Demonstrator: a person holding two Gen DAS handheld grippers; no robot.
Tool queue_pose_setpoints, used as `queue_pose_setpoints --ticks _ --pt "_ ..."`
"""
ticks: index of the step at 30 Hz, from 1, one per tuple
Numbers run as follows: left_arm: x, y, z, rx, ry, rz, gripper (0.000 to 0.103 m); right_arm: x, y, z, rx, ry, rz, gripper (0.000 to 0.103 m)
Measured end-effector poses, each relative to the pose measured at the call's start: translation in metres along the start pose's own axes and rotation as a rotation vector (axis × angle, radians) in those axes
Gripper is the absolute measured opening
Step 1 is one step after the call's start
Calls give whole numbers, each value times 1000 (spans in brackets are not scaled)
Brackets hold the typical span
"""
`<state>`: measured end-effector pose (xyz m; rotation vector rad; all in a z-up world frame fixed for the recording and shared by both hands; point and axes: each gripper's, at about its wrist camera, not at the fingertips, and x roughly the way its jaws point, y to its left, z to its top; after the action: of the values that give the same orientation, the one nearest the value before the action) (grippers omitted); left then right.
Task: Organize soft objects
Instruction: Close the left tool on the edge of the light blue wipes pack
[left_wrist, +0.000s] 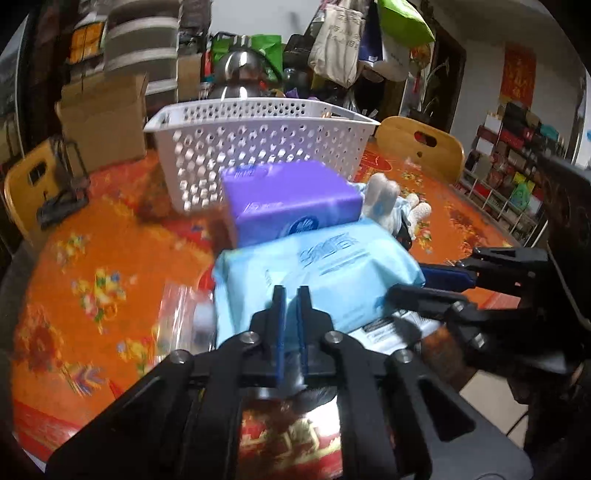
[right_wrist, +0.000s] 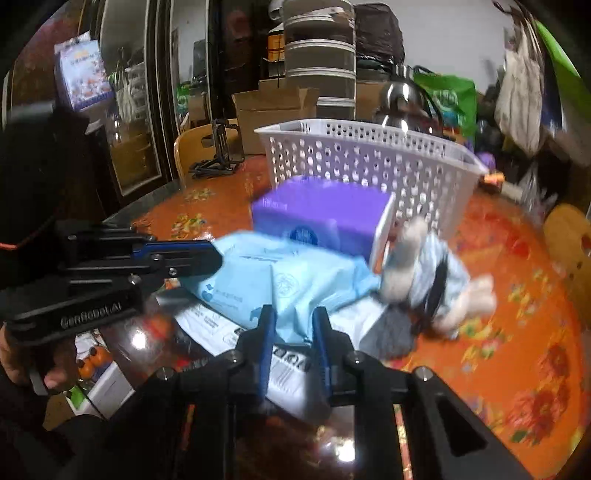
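pack (left_wrist: 317, 280) pinched by both grippers, basket (left_wrist: 258, 147) straight ahead

left gripper (left_wrist: 291, 295) is closed on the pale blue pack's near edge; right gripper (right_wrist: 293, 317) is nipped on its near right corner, so both hands share it. the pack lies flat on the table (left_wrist: 92, 258), long axis across the view, with the purple pack (left_wrist: 291, 206) between it and the basket. count: one basket, two packs, one plush toy (right_wrist: 436, 280) just right of them.
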<state>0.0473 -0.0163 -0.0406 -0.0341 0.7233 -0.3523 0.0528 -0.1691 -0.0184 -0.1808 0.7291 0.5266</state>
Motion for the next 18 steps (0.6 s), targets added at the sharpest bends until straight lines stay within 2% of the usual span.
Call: queue_pose_setpoints --ticks 1,2,3,4,5,7,14,16,18 --pt "-1 3 -2 -3 -3 -11 13 0 -3 -4 17 -6 17 19" --pt "-4 5 -3 2 -15 9 20 -2 -4 -7 27 -8 25 19" --pt "-5 7 -3 10 -26 37 47 -5 -3 -7 24 -14 19 19" --pt "-8 7 -4 28 -46 95 89 -7 -2 -6 19 -19 11 22" --pt "-11 8 -6 39 -76 119 102 -9 -1 -5 15 -29 -7 23" --pt "-16 10 -9 45 -101 94 103 -13 0 -4 15 -44 -25 27" --pt "13 5 -11 55 -13 51 101 -4 -12 -1 69 -37 4 37" --pt "24 9 -14 24 20 33 87 0 -13 -1 69 -30 14 42" --pt "32 17 -17 -17 45 -29 77 4 -12 -2 64 -22 26 44"
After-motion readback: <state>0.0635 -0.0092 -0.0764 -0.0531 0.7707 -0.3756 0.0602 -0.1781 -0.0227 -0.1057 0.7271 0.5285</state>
